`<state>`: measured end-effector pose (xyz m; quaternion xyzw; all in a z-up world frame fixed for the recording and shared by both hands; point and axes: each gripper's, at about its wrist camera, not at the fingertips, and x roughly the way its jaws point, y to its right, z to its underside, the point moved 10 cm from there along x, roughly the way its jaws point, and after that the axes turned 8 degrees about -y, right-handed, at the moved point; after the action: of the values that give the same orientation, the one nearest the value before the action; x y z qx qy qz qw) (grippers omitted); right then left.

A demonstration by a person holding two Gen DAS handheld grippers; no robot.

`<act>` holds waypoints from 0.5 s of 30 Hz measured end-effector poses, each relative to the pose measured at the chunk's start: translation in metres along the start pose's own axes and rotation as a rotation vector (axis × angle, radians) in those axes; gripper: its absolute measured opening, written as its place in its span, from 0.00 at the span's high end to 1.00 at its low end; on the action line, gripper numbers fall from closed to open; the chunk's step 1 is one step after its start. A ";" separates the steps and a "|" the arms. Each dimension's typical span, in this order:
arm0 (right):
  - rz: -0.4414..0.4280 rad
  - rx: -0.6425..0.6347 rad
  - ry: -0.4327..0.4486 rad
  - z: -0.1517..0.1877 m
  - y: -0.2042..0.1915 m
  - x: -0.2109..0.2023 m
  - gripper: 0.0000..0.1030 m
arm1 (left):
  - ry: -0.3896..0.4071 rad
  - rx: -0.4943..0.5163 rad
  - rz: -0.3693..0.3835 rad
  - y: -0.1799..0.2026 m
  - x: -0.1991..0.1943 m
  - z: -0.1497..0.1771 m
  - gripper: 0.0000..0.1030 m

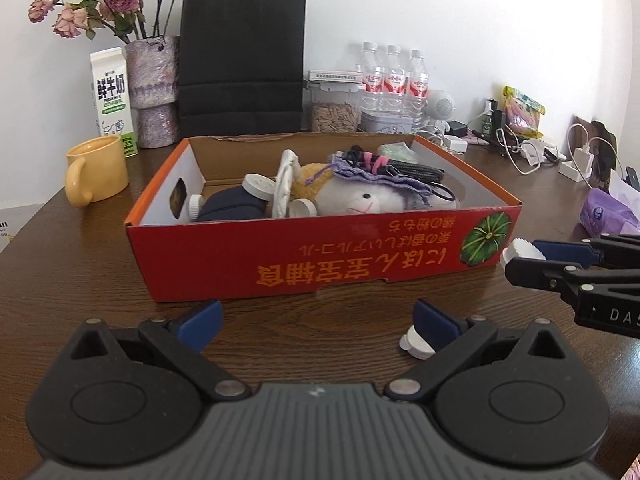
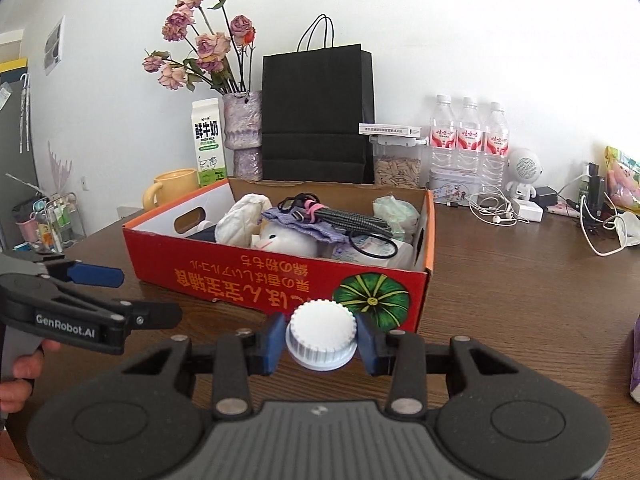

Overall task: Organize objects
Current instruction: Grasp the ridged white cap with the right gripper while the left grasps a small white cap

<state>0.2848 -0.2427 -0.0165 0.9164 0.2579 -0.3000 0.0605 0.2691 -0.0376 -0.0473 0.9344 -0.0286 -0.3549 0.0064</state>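
The right gripper [image 2: 321,341] is clamped on a white ribbed cap [image 2: 321,336], pads on opposite flanks so it sits level — held just in front of the red cardboard box [image 2: 256,280], near its pumpkin-printed corner, probably bound for the box, where similar caps [image 1: 260,186] already lie beside a plush toy [image 1: 360,200]. The left gripper [image 1: 316,322] hovers in front of the box with jaws apart and empty; another white cap [image 1: 416,344] lies on the table [image 1: 100,280] against its right finger — likely next.
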 end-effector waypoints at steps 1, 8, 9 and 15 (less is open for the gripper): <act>0.003 0.003 0.000 0.001 0.003 0.000 0.64 | -0.007 0.008 0.006 0.005 0.003 0.001 0.00; 0.009 0.021 0.000 0.008 0.015 -0.003 0.64 | -0.040 0.056 0.033 0.034 0.017 0.012 0.00; 0.008 0.023 0.001 0.009 0.016 -0.003 0.63 | -0.043 0.063 0.032 0.037 0.018 0.013 0.00; 0.001 0.033 0.001 0.013 0.018 -0.003 0.64 | -0.059 0.085 0.028 0.047 0.027 0.015 0.05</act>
<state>0.2852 -0.2633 -0.0260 0.9176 0.2527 -0.3036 0.0455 0.2771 -0.0856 -0.0751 0.9225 -0.0567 -0.3806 -0.0291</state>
